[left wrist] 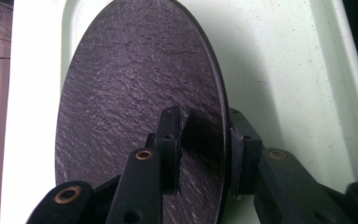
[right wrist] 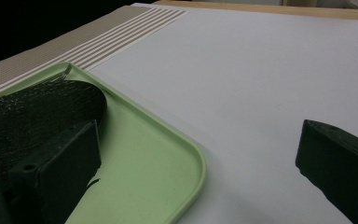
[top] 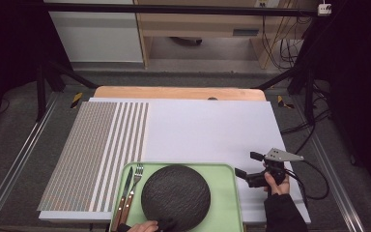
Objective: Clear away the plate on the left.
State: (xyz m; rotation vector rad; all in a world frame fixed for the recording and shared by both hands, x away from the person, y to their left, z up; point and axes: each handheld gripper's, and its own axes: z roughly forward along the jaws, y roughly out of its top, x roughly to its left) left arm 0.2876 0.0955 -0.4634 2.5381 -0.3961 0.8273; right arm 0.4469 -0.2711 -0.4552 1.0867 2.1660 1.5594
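Knife and fork: we see the knife and fork lying side by side at the tray's left edge, handles toward us, long axes running away from us.
Left tool: our left tool straddles the near rim of the slate plate, one jaw above and one below; the jaws stand narrow, with a visible gap on the upper face, so we judge the plate is not pinched (it rests flat on the green tray).
Key relation: the plate lies straight ahead of the left tool, edge-on between its jaws, so our left hand is the nearer.
Right tool: our right tool hangs wide open over the white worktop, just right of the tray, holding nothing.
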